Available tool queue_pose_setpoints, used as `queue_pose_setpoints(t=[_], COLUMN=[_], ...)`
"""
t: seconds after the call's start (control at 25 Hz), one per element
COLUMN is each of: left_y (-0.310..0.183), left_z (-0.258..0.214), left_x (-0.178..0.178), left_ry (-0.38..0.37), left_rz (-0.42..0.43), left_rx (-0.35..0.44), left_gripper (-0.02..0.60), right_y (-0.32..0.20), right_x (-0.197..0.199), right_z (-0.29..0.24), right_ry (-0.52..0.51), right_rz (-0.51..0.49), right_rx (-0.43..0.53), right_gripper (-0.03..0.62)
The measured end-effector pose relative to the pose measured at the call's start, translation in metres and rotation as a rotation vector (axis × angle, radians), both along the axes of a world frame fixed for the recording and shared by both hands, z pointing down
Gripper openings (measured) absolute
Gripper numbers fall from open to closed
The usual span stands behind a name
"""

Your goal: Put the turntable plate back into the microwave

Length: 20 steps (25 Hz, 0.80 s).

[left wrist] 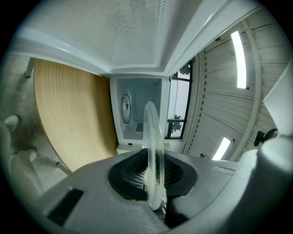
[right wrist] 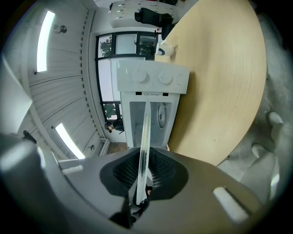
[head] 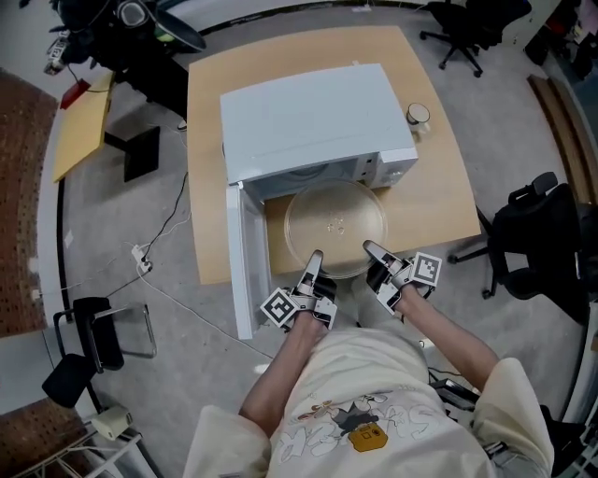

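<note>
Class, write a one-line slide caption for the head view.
Left tool and right tool grip the clear round glass plate before the open white microwave.

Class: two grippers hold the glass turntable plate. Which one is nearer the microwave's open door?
The left gripper: it grips the plate beside the open door, while the right gripper grips it nearer the control panel.

Office or lab workroom, not a kitchen.
Around me: black swivel office chairs (head: 464,28) on a bare grey floor (head: 168,392), a white power strip (head: 142,261) trailing loose cables, long ceiling light strips (left wrist: 238,59), and a white box microwave (head: 308,112) parked on a light wooden table (head: 439,177).
</note>
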<state>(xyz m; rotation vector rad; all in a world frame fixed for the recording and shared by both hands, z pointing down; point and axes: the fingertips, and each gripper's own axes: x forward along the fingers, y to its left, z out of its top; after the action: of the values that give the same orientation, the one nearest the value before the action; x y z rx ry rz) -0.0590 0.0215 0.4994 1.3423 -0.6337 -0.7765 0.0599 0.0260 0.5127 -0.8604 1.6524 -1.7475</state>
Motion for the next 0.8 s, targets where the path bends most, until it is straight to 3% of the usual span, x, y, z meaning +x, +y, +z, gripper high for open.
queue_pose_setpoints(t=[0.24, 0.36, 0.52, 0.8], left_y=[-0.025, -0.045, -0.077, -0.111], left_z=[0.018, 0.023, 0.033, 0.043], left_x=[-0.009, -0.013, -0.018, -0.023], left_ry=[0.001, 0.010, 0.009, -0.016], left_rz=[-0.108, -0.169, -0.247, -0.322], left_rx=[-0.005, -0.004, 0.007, 0.004], left_gripper=[0.029, 0.029, 0.028, 0.028], right_y=[-0.033, -0.048, -0.072, -0.100], right_x=[-0.007, -0.015, -0.018, -0.038], right_z=[0.010, 0.015, 0.020, 0.022], right_ry=[0.024, 0.020, -0.001, -0.037], right_rz=[-0.075, -0.106, -0.107, -0.129], right_rx=[0.009, 0.019, 0.020, 0.051], right_gripper=[0.044, 0.102, 0.117, 0.089])
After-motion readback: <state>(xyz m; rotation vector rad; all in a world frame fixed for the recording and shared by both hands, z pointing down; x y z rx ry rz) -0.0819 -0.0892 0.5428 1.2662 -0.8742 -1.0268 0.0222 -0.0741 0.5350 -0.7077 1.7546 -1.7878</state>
